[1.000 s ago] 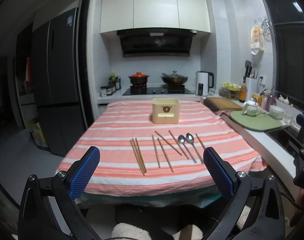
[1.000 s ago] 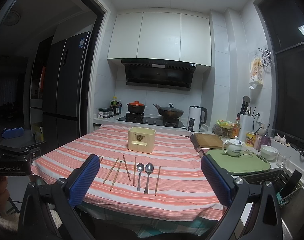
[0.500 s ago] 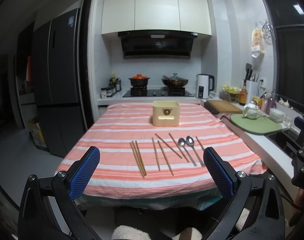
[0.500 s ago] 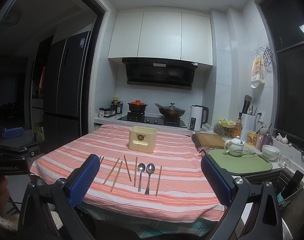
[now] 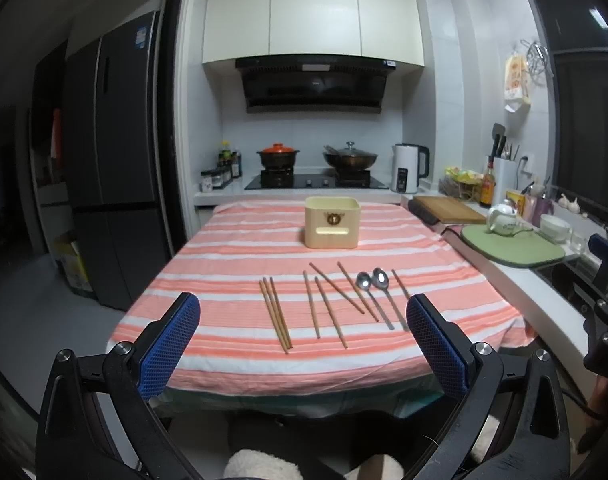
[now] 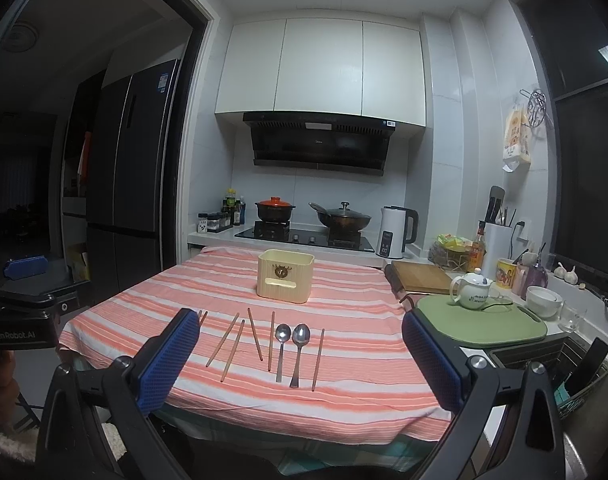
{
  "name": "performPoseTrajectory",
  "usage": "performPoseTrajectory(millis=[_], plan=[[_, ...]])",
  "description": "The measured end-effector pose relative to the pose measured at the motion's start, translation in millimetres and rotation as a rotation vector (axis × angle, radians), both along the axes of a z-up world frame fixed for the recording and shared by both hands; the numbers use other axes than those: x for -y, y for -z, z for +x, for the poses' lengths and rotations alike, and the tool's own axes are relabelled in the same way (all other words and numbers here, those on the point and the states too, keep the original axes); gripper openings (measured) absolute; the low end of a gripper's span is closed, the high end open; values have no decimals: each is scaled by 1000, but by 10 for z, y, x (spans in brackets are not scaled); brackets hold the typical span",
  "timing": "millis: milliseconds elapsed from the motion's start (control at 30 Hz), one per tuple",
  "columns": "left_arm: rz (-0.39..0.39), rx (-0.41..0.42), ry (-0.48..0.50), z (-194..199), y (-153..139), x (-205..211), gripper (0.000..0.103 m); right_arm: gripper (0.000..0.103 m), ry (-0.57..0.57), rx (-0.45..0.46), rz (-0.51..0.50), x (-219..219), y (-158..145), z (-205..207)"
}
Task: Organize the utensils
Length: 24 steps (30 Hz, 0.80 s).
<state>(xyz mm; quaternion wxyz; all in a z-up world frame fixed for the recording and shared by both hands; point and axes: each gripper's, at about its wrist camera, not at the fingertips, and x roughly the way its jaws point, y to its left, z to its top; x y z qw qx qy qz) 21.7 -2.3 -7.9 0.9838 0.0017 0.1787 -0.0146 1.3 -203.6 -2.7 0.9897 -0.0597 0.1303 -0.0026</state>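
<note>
Several wooden chopsticks (image 5: 275, 314) and two metal spoons (image 5: 378, 296) lie in a row on the striped tablecloth (image 5: 243, 248). A cream utensil box (image 5: 332, 222) stands behind them at the table's middle. The right wrist view shows the same chopsticks (image 6: 233, 344), spoons (image 6: 291, 350) and box (image 6: 285, 276). My left gripper (image 5: 304, 344) is open and empty, held before the table's near edge. My right gripper (image 6: 299, 356) is open and empty too, further right and higher.
A stove with a red pot (image 5: 277, 156) and a wok (image 5: 350, 158) stands behind the table. A white kettle (image 5: 408, 168), a cutting board (image 5: 450, 208), a green mat (image 5: 512, 246) with a teapot (image 5: 502, 218) line the right counter. A fridge (image 5: 107, 168) stands at left.
Both views have tilted slightly upward, so the table sits a little lower in frame. The utensils and box have not moved. Both grippers stay open.
</note>
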Motion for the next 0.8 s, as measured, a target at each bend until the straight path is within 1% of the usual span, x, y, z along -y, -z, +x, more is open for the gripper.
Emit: performPoseTrajectory(millis=[133,300,467,600,800], plan=[[4,0,-9,34,14,-25,103,103,-1,-6,-1,13,10,26],[-15,-12,-32,111,38,-113,103,103,-5,-19,1,19,14,67],[-7,-20,-41,236,103,-181,103,103,-5,-30,-2,35,28,137],[-35,-55,-21,436,228,-289,103,103,4,-48,13,106,68,241],[-60,-125,-11,778,508,-439,103,103,22,-74,13,218,195,447]])
